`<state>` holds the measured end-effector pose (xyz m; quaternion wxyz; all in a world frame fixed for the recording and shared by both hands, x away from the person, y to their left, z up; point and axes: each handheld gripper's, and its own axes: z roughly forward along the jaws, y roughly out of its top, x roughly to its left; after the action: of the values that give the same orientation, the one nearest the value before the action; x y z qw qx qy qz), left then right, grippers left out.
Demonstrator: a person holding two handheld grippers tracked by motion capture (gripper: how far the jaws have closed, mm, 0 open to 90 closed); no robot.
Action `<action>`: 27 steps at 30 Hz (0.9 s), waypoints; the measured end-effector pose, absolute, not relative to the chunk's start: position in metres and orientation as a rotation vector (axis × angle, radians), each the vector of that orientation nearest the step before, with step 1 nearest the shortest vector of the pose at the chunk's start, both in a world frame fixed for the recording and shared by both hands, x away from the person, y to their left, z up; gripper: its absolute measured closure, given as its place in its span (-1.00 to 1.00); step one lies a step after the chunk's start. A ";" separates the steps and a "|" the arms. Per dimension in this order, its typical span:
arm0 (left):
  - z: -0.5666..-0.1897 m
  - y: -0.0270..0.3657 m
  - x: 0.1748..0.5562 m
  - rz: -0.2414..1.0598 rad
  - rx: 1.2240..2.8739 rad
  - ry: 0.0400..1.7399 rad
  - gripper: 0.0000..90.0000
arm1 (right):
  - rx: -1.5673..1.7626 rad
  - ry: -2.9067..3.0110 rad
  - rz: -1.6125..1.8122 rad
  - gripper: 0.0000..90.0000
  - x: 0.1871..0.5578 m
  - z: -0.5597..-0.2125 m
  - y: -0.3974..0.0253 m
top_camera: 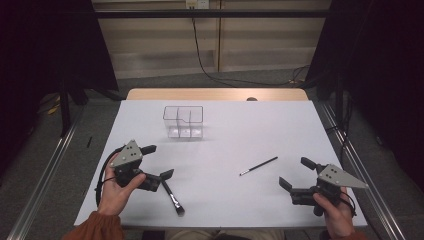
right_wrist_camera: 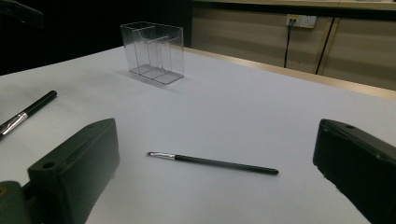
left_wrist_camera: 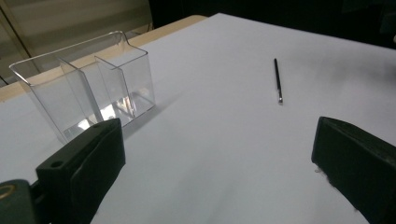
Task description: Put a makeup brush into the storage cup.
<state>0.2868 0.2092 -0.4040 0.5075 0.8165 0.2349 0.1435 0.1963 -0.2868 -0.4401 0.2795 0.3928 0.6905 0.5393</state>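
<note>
While the left tool (top_camera: 159,161) sits wide open with nothing in it, the thick brush (top_camera: 173,196) lies flat on the white desk (top_camera: 240,130) just by its lower jaw, so that brush is not picked up yet. Farther back, the clear box (top_camera: 183,122) with its little rooms stands up straight and has nothing inside, so I think the job of putting brushes in it has hardly begun. Over to the right, the thin brush (top_camera: 258,166) lies on the desk too, near the right tool (top_camera: 295,173), which is also wide open and holds nothing.
</note>
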 end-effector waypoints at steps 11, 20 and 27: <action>-0.399 0.210 0.294 0.292 2.135 0.538 -0.94 | 1.048 1.859 1.447 -1.00 0.196 -0.440 -0.285; -0.399 0.207 0.300 0.233 2.288 0.479 -0.93 | 1.049 1.864 1.443 -1.00 0.197 -0.440 -0.285; -0.400 0.203 0.303 0.177 2.389 0.428 -0.91 | 1.045 1.870 1.442 -1.00 0.197 -0.440 -0.284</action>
<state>0.3031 0.2032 -0.4005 0.3467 0.9208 0.1651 0.0683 0.1968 -0.2845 -0.4403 0.2761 0.3891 0.6960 0.5366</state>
